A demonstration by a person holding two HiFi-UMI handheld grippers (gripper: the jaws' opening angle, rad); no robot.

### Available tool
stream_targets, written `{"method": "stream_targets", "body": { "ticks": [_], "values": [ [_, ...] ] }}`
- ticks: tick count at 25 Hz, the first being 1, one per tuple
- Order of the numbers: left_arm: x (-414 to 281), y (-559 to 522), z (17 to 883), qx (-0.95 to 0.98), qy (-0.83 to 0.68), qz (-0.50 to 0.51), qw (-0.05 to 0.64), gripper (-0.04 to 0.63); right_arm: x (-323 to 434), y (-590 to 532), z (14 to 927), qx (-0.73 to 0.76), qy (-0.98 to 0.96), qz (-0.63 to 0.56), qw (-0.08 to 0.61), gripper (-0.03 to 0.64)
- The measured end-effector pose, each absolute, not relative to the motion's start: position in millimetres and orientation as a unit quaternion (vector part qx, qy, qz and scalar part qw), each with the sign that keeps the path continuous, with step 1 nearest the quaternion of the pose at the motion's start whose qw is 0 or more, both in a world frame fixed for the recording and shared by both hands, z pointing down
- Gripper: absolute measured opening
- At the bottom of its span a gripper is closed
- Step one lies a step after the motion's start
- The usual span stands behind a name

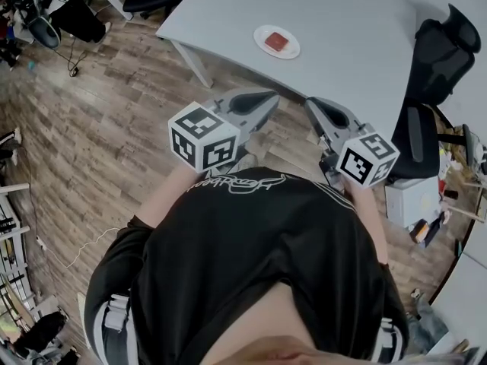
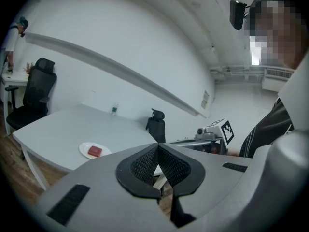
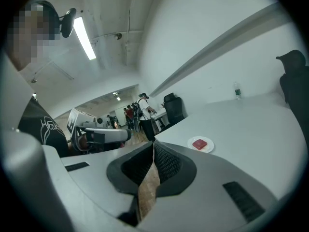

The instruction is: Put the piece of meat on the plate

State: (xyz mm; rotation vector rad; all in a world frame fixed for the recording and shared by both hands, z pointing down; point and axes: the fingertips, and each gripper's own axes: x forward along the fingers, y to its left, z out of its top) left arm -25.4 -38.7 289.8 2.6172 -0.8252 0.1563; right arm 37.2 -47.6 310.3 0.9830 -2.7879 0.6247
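Both our left gripper and right gripper are clenched empty; the red meat slab on the round white plate looks soft, best pinched across its sides.

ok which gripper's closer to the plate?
Left, narrowly. The left gripper hangs short of the table, nearly in line with the plate; the right gripper hangs further off to its right.

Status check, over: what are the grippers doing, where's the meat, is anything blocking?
Left gripper shut, empty; right gripper shut, empty. Piece of meat lying on plate, on table. Nothing seen in the way.
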Motion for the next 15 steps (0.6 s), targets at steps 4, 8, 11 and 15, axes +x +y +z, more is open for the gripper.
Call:
{"method": "stream_targets", "body": {
  "ticks": [4,8,11,15],
  "values": [
    [0,5,297,0.931,-0.299,0.058,0.201,0.008,59,-5,317,0.317,-0.923,0.209,0.059,0.012],
    [18,46,299,0.928,-0.306,0.058,0.203,0.008,74,35,320,0.307,-0.926,0.210,0.060,0.012],
    [26,68,297,0.927,-0.311,0.056,0.201,0.008,82,57,317,0.301,-0.929,0.207,0.056,0.012],
    [33,91,299,0.925,-0.318,0.055,0.201,0.008,90,80,317,0.295,-0.932,0.202,0.054,0.012]
  ]
}}
